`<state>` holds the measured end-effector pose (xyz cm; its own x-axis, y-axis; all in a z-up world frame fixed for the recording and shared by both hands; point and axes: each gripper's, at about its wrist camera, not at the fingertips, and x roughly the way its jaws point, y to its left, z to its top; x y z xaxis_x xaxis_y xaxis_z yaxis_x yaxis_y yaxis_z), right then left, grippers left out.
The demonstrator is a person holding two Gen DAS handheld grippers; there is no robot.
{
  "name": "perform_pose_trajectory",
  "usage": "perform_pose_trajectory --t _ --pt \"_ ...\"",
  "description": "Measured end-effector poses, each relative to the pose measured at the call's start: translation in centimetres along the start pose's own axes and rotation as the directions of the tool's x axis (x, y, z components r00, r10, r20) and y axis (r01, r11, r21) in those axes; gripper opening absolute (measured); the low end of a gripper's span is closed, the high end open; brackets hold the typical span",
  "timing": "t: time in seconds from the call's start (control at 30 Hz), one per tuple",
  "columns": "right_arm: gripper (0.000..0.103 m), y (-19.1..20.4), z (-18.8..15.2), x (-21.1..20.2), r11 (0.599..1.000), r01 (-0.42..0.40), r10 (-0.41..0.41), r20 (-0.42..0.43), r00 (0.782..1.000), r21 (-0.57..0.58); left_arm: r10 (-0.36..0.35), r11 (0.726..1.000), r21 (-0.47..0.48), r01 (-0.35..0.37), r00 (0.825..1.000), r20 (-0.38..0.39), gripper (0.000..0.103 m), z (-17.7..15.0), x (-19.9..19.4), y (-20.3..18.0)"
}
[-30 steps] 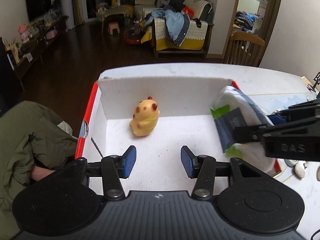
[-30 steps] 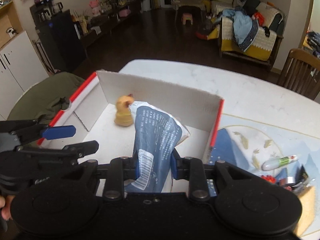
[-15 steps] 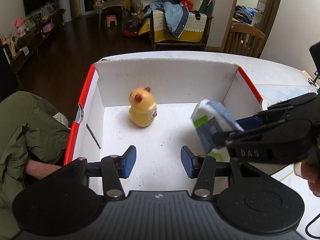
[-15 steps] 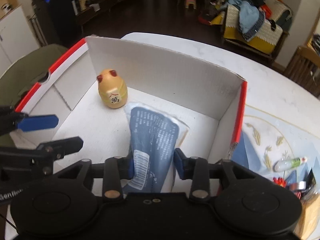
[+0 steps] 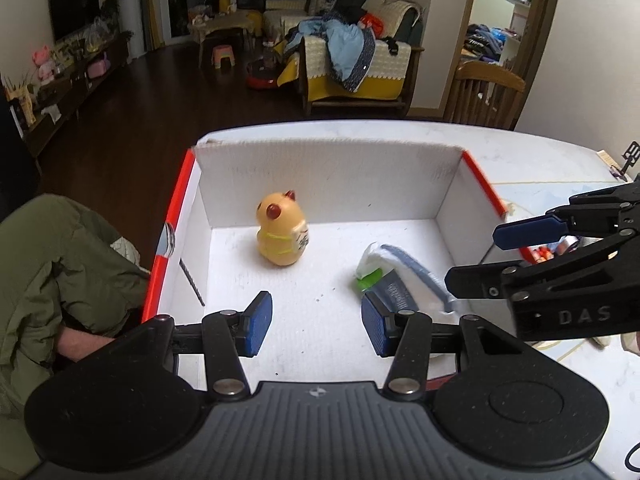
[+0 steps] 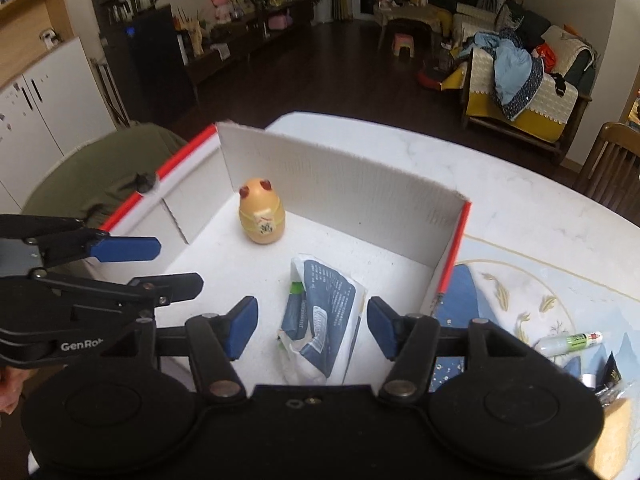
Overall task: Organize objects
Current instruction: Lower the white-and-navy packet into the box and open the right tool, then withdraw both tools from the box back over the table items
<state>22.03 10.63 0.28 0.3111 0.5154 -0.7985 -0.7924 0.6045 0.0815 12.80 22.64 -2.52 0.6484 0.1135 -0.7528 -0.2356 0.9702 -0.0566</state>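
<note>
Inside the corrugated white box [image 6: 340, 176], a crinkled blue-white packet [image 6: 320, 320] lies free between the right gripper [image 6: 312, 326]'s just-opened jaws; left gripper [image 5: 316, 322] open, empty.

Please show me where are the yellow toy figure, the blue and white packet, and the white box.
yellow toy figure [image 5: 280, 236], left wrist view, on its belly.
blue and white packet [image 6: 324, 312], right wrist view, on its printed blue face.
white box [image 6: 340, 184], right wrist view, on its far wall.
</note>
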Motion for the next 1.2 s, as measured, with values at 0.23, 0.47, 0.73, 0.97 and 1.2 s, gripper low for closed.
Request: perform_pose_trajectory --t 0.23,0.47,0.73,0.97,1.2 --pt "0.061 -0.9 -0.7 -3.5 0.999 -0.038 0.037 0.051 0.998 0.028 -0.013 1.000 0.010 0.013 0.999 0.049 0.049 0.4 -2.7 -1.6" --pt "0.071 -1.4 -2.3 -6.5 0.996 -0.089 0.086 0.089 0.992 0.031 -0.021 1.000 0.012 0.020 0.997 0.076 0.067 0.2 -4.7 -3.2" --pt "0.082 -2.3 -4.8 -9.4 0.994 -0.108 0.103 0.134 0.986 0.028 -0.018 1.000 0.007 0.018 0.996 0.089 0.077 -0.6 -5.9 -5.5" --pt "0.101 -4.9 -7.4 -11.6 0.994 -0.102 0.093 0.168 0.981 0.047 -0.029 1.000 -0.001 0.029 0.996 0.086 0.083 -1.7 -6.5 -8.6" --pt "0.102 -8.4 -10.1 -13.5 0.994 -0.080 0.064 0.178 0.982 0.080 -0.075 0.997 -0.005 0.075 0.995 0.070 0.086 -2.7 -6.5 -12.3"
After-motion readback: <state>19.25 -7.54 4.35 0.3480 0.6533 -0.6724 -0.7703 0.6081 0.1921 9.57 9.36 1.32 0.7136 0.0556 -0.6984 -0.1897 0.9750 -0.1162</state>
